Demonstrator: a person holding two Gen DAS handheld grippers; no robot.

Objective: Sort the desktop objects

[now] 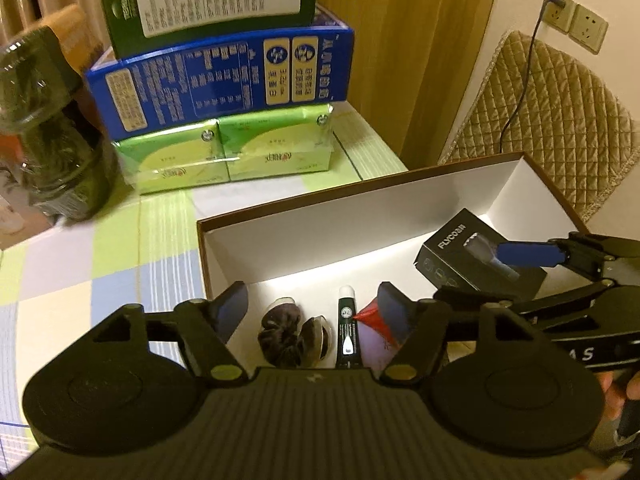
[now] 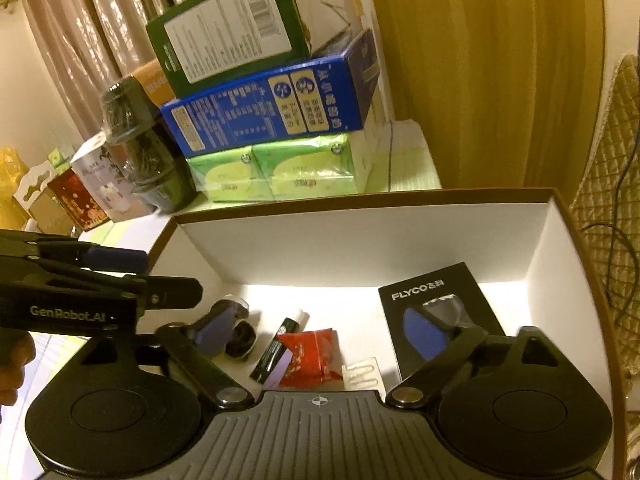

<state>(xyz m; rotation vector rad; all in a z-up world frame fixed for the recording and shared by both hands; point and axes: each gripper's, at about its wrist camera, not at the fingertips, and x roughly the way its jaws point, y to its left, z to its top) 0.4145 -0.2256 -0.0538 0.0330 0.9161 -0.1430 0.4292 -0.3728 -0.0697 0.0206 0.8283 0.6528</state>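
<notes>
A shallow white box with a brown rim (image 1: 340, 224) (image 2: 360, 248) lies on the checked cloth. On its floor are a dark scrunchie (image 1: 280, 334), a round dark case (image 2: 240, 340), a green-black tube (image 1: 347, 324) (image 2: 276, 350), a red packet (image 2: 310, 356) (image 1: 366, 314), a small clear blister strip (image 2: 362, 372) and a black FLYCO box (image 1: 476, 256) (image 2: 436, 300). My left gripper (image 1: 314, 308) (image 2: 160, 276) hovers open over the scrunchie and tube, holding nothing. My right gripper (image 2: 320, 332) (image 1: 492, 274) stands wide open above the red packet, its right finger over the FLYCO box.
Behind the box are stacked a green carton (image 2: 228, 28), a blue carton (image 1: 224, 80) and green tissue packs (image 1: 224, 156). A dark wrapped bottle (image 1: 44, 128) stands to the left. A quilted chair back (image 1: 552, 128) and a cabled wall socket (image 1: 560, 8) are on the right.
</notes>
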